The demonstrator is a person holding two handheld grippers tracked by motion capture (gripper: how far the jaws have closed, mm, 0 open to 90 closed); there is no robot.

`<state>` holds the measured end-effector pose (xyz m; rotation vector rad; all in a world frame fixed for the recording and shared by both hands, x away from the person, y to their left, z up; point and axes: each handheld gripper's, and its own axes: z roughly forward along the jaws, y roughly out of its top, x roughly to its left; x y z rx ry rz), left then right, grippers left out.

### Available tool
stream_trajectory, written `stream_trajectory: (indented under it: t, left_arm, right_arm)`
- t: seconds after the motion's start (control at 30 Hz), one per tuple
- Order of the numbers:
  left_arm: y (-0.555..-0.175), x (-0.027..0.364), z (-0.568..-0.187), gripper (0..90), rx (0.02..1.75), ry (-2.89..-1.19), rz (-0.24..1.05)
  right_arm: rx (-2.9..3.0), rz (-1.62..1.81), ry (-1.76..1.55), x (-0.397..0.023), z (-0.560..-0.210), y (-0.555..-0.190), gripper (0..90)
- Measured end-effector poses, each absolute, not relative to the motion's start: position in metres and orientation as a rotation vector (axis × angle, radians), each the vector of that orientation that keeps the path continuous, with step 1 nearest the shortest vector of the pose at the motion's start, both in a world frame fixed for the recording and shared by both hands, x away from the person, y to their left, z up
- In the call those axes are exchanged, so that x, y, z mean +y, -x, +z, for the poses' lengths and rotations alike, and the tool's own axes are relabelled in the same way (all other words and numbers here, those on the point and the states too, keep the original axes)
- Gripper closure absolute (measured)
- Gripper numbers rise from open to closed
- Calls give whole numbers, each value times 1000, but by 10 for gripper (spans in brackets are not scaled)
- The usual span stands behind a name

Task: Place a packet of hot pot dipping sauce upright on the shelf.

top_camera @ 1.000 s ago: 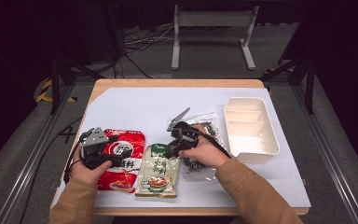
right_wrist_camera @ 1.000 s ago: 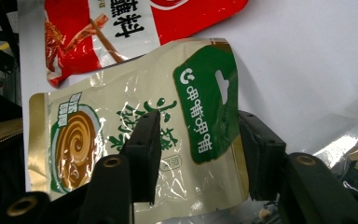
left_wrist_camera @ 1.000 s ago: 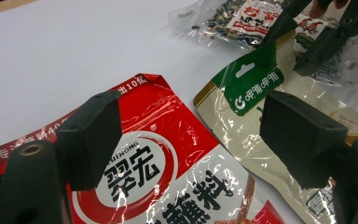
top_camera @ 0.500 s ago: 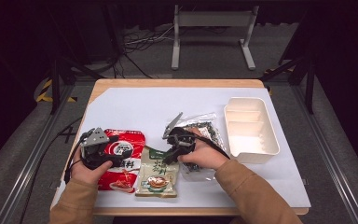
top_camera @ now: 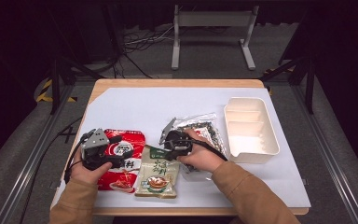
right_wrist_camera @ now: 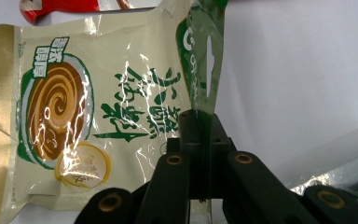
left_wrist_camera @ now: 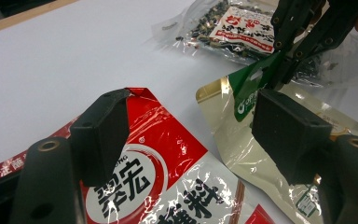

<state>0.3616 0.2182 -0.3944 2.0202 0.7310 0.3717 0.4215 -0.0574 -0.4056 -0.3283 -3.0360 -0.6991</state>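
My right claw (right_wrist_camera: 200, 122) has just clenched on the beige-green pouch's (right_wrist_camera: 88, 116) top edge, my left claw (left_wrist_camera: 191, 135) hangs released over the red pouch (left_wrist_camera: 168, 154), and the white tray (top_camera: 251, 135) sits on the bench (top_camera: 130, 107).

Your right gripper (top_camera: 166, 141) is pointing toward your left, its jaws having just been closing and now pressing together on a thin green edge. Your left gripper (top_camera: 119, 150) is lying low and level, jaws standing apart, nothing between them. Both forearms are entering from the near edge, sleeves converging slightly.
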Motion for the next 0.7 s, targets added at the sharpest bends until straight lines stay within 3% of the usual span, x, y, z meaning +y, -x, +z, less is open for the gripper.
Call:
stream_trajectory:
  t: [0.3,0.7]
  left_arm:
    - [-363,219,-396,301,774,-2047,410]
    - [-365,235,-395,294,852,-1956,384]
  right_arm:
    - [-3032,-754,304,-59,-388,-415,895]
    - [-3014,-794,228,-59,-354,-398,896]
